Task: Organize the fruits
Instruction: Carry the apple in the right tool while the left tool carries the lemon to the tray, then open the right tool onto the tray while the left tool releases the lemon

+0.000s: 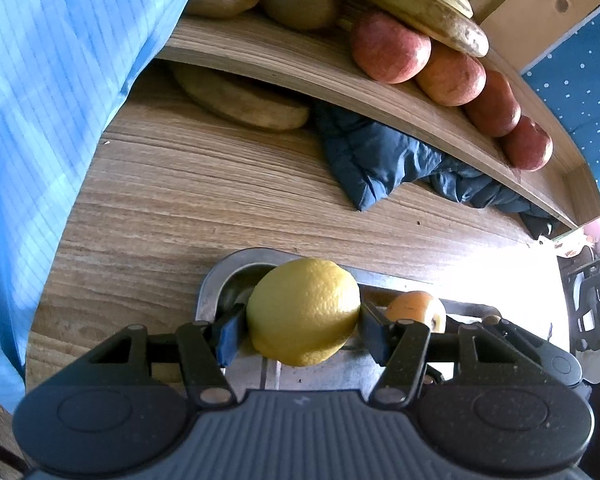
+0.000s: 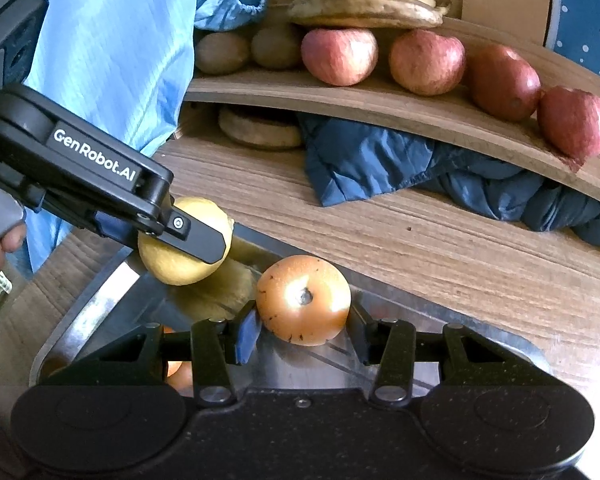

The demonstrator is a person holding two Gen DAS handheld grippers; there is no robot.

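Note:
My left gripper (image 1: 302, 326) is shut on a yellow lemon (image 1: 303, 310) and holds it above a metal tray (image 1: 220, 280). The same lemon (image 2: 168, 264) and left gripper (image 2: 184, 236) show at the left of the right wrist view. My right gripper (image 2: 304, 322) is shut on an orange (image 2: 303, 300) just above the tray (image 2: 112, 296); the orange also shows in the left wrist view (image 1: 416, 310). On the wooden shelf (image 2: 340, 96) lie several red apples (image 2: 426, 62), kiwis (image 2: 222, 53) and bananas (image 2: 364, 4).
A dark blue jacket (image 2: 380, 160) lies on the table under the shelf, beside a flat brown object (image 2: 260, 128). A blue sleeve (image 1: 52, 100) fills the left side. More orange fruit (image 2: 178, 374) sits in the tray behind my right gripper.

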